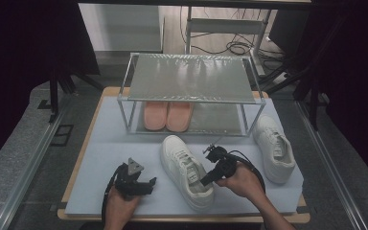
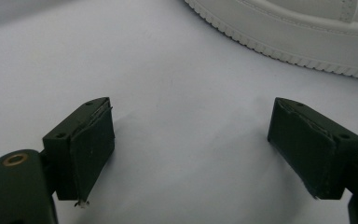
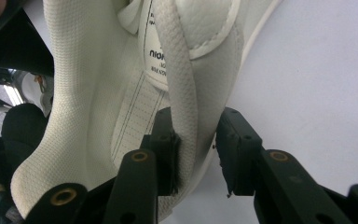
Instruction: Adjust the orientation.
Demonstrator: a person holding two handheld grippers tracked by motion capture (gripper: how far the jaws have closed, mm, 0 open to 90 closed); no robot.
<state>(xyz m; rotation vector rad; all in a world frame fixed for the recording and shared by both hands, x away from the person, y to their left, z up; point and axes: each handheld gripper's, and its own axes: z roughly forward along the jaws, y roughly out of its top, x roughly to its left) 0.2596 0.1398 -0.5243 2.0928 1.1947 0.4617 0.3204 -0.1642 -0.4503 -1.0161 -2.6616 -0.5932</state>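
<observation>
Right claw (image 3: 196, 154) pinches the padded side wall of the near sneaker (image 1: 188, 171), one jaw inside the opening, one outside; shoe sits lower centre of the high view on the counter (image 1: 100, 143). Best to keep the bite deep on the collar and lift level, so the sole clears the counter before heading to the rack (image 1: 191, 79). Left claw (image 2: 191, 144) spread, holding nothing, over bare counter. Right gripper view shows the grip on the collar; high view adds the second sneaker (image 1: 274, 147) at right and pink slippers (image 1: 167, 115) on the rack's lower shelf
</observation>
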